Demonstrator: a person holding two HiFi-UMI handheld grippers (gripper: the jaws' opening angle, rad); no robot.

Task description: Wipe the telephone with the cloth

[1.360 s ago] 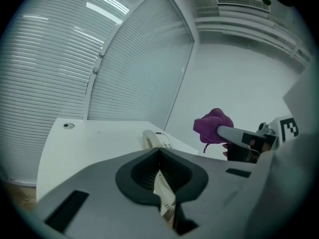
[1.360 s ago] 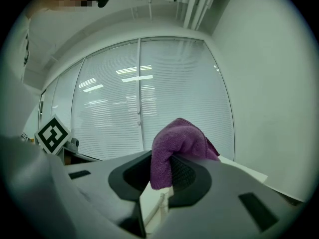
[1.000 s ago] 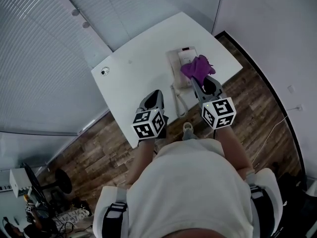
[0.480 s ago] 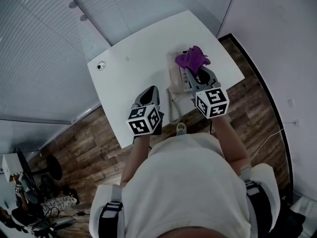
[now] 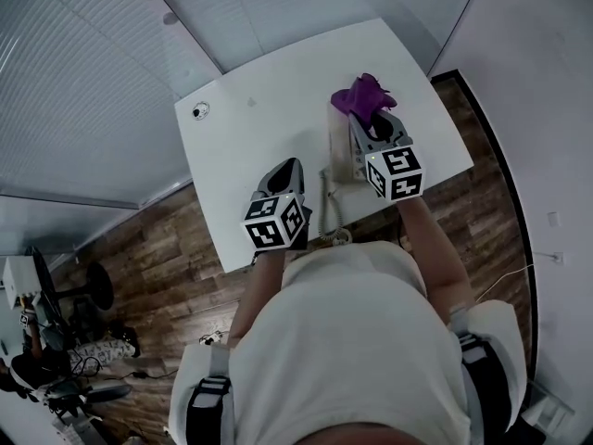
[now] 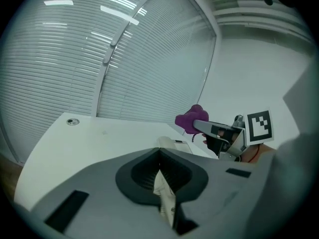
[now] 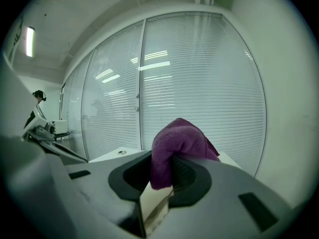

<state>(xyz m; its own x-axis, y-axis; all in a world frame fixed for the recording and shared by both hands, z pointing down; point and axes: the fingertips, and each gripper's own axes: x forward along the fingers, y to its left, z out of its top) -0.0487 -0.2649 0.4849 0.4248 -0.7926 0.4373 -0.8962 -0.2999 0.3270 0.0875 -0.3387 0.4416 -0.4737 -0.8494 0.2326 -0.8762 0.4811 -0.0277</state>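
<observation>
1. Purple cloth [image 5: 366, 95] sits over the telephone's [image 5: 339, 151] far end on the white desk [image 5: 259, 109], pinched in the right claw [image 5: 372, 123].
2. Left gripper view: left claw [image 6: 160, 153] fully closed, empty, left of the telephone.
3. Right gripper view: jaws clamp the cloth.

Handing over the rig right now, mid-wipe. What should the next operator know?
Left claw: shut, empty, over the white table, left of the telephone.
Right claw: shut on the purple cloth, held at the telephone's far end; contact unclear.
Done: purple cloth gripped and brought to the telephone.
To do: wipe the telephone; how much is already wiped cannot be told.
</observation>
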